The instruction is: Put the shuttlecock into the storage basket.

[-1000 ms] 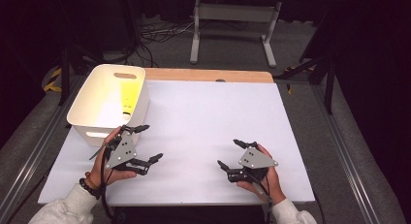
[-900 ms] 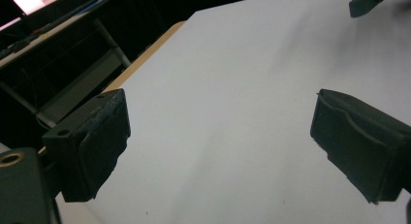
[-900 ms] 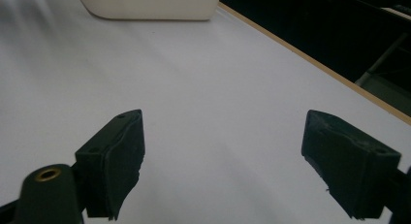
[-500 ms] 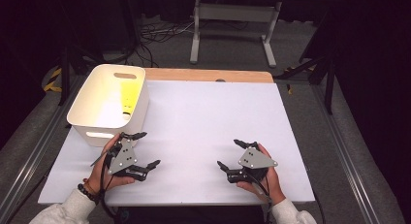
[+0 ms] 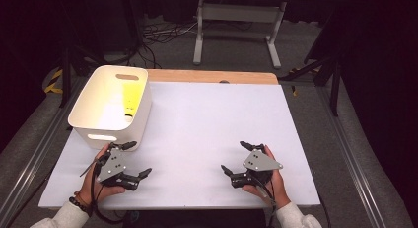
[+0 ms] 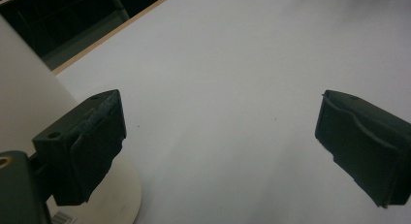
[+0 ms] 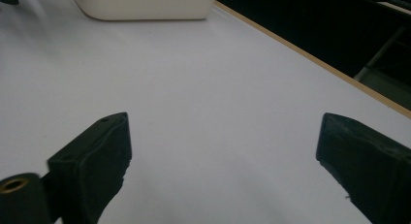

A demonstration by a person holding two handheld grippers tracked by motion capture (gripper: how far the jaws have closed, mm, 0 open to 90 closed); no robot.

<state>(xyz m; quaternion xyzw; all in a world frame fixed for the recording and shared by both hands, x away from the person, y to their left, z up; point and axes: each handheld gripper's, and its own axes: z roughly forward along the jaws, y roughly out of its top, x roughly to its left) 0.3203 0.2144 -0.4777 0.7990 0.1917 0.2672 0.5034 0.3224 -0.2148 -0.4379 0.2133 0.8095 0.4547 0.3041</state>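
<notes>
The right gripper (image 5: 238, 159) has its jaws wide apart, and they have just been opening a bit more. Nothing is between them, just bare white table (image 7: 208, 103). The left gripper (image 5: 134, 159) is open too, with nothing in it. A second ago it was higher up and closer to the white bin (image 5: 109, 105). Now it has come down low to the table and sits just at the bin's 6 o'clock side, near the front wall. The right gripper has stayed put, over at the 4 o'clock part of the table.

The bin stands at the table's 10 o'clock corner. Something yellow (image 5: 130, 97) lies inside it.

Both hands look let go and resting, so I think the putting-in job is done or a new one has not started.
</notes>
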